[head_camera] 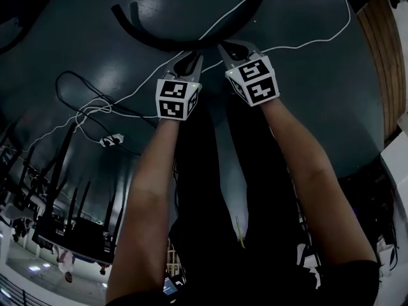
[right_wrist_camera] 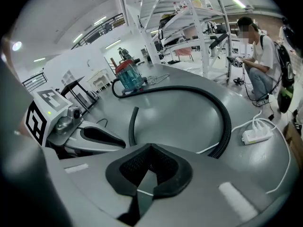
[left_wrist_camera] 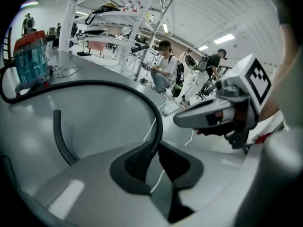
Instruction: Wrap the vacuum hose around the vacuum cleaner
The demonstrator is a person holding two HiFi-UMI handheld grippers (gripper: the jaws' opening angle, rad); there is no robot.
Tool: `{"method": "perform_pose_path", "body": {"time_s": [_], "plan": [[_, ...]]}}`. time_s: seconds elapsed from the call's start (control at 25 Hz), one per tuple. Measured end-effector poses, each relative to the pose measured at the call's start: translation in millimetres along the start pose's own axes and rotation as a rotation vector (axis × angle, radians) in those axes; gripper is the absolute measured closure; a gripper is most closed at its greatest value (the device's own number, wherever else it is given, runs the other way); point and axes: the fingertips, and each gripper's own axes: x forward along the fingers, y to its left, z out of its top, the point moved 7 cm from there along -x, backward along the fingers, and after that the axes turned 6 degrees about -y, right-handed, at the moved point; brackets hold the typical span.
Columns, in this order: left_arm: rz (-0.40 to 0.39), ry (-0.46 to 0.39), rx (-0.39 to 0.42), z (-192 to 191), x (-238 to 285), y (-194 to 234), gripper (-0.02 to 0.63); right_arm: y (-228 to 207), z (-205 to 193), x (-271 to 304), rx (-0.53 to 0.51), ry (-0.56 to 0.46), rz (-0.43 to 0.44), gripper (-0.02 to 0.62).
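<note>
Between the left gripper's (left_wrist_camera: 154, 144) fingers (left_wrist_camera: 131, 161) lies the vacuum hose (left_wrist_camera: 159, 123).

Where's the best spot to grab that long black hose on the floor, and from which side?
Take the black hose on the near bend of its curve, at the left hand-held gripper, coming down from above with the jaws across it. It lies flat on the floor in an open arc and is thin and round, so a crosswise pinch should probably hold.
</note>
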Motion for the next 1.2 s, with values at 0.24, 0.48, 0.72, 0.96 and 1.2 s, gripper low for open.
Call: {"method": "perform_pose_path", "body": {"time_s": [0.24, 0.48, 0.72, 0.96, 1.2], "plan": [[-0.033, 0.027, 0.034, -32, 43, 13, 0.518, -20, -41, 34, 0.037, 0.026, -0.012, 0.598], [-0.096, 0.1, 0.106, -64, 83, 31, 0.436, -37, -71, 61, 0.066, 0.031, -0.012, 0.597], [-0.163, 0.186, 0.261, -91, 112, 41, 0.377, -43, -84, 86, 0.062, 0.024, 0.023, 0.597], [-0.186, 0.236, 0.262, -104, 128, 49, 0.322, -56, -102, 108, -0.009, 0.082, 0.075, 0.55], [-0.198, 0.278, 0.359, -111, 135, 60, 0.305, -62, -118, 127, -0.175, 0.164, 0.158, 0.419]]}}
